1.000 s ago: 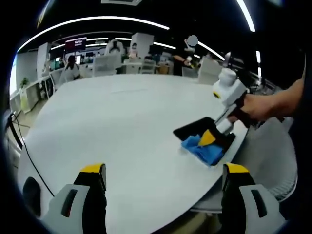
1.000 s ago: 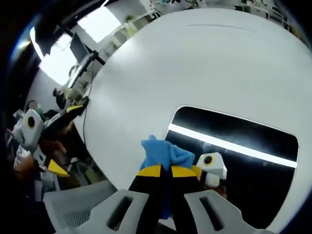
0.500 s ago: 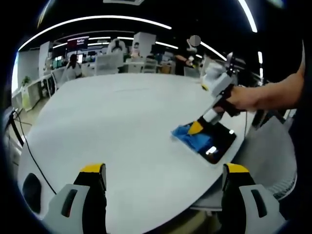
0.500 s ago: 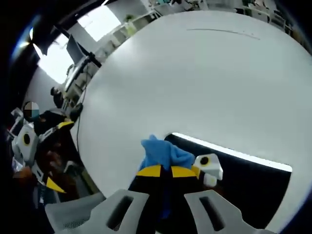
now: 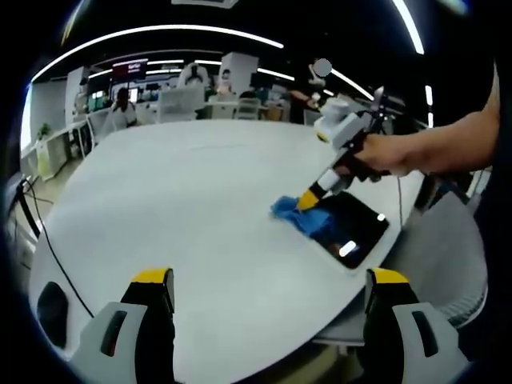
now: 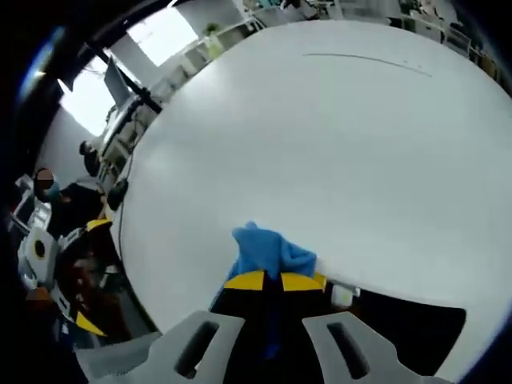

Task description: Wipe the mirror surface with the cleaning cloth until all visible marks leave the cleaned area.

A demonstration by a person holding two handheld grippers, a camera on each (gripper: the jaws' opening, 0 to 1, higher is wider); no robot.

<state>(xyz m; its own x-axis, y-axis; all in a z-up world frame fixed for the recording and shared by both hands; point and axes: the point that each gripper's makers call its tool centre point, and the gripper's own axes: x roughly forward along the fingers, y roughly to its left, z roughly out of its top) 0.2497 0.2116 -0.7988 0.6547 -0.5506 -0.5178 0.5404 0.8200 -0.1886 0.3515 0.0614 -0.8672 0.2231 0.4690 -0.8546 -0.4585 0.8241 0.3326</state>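
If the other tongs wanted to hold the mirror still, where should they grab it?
Probably the mirror's near edge, where it reaches the table rim, coming from the side facing the left tongs. It lies flat, so only a thin edge offers grip, and the right tongs press the blue cloth on its far end.

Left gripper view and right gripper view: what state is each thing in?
Mirror: flat on the table, dark, reflecting lights.
Blue cloth: bunched, at the mirror's edge.
Right tool: shut on the cloth.
Left tool: open, holding nothing.
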